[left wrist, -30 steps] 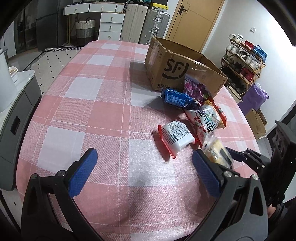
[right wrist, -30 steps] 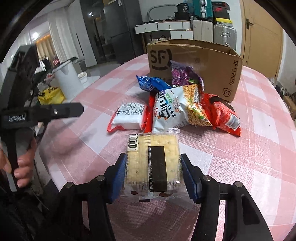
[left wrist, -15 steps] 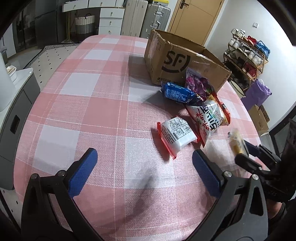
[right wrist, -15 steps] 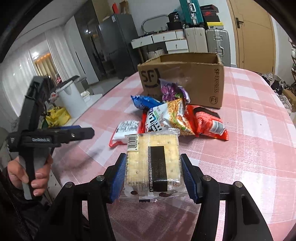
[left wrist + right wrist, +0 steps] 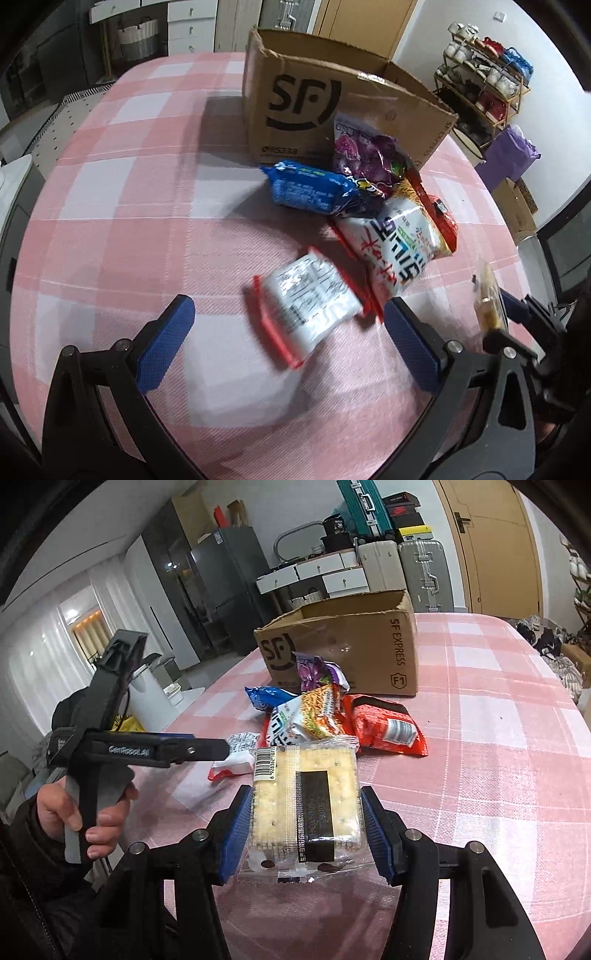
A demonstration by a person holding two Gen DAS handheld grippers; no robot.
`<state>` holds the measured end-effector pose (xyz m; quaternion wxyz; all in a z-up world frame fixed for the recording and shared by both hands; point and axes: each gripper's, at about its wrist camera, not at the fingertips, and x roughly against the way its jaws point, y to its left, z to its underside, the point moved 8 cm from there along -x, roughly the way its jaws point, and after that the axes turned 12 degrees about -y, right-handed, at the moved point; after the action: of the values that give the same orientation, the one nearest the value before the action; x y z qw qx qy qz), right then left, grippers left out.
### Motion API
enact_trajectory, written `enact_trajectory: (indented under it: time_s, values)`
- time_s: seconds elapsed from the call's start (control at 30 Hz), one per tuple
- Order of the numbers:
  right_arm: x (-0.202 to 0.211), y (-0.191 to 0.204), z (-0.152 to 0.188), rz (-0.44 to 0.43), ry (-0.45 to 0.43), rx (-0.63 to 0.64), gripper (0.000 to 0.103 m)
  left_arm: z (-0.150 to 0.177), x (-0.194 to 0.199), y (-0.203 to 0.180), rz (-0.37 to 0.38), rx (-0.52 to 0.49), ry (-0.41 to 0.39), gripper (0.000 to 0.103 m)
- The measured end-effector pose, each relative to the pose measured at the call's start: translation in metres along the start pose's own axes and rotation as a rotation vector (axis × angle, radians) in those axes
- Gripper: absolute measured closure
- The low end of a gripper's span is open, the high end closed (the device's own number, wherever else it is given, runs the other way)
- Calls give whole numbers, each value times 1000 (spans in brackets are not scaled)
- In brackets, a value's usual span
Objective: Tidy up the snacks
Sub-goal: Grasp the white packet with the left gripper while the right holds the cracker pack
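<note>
Right hand-held gripper (image 5: 306, 825) clamps 1 cracker pack (image 5: 304, 805) (5 snacks (image 5: 384, 727) tabled)

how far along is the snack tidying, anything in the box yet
Nothing visibly packed; the cardboard box's inside is hidden. In hand: the right gripper clamps a cracker pack, off the table. The left gripper is open over the white-and-red packet. Left: that packet and the snack pile by the box.

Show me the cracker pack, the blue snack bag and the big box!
cracker pack (image 5: 306, 805): right wrist view, black label.
blue snack bag (image 5: 308, 188): left wrist view, bag's middle.
cardboard box (image 5: 295, 107): left wrist view, printed side.
</note>
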<state>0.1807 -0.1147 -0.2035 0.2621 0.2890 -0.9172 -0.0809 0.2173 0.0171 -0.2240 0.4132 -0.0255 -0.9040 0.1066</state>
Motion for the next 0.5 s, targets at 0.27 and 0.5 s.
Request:
enact_trajectory:
  time_s: [0.27,0.5]
  values:
    - [0,-9,4,-5,2,-20,45,0,-25,8,-54,99,52,2]
    - [1,-9,4,-19,-4,-20,45,0,-30,3,-80,69,50,11]
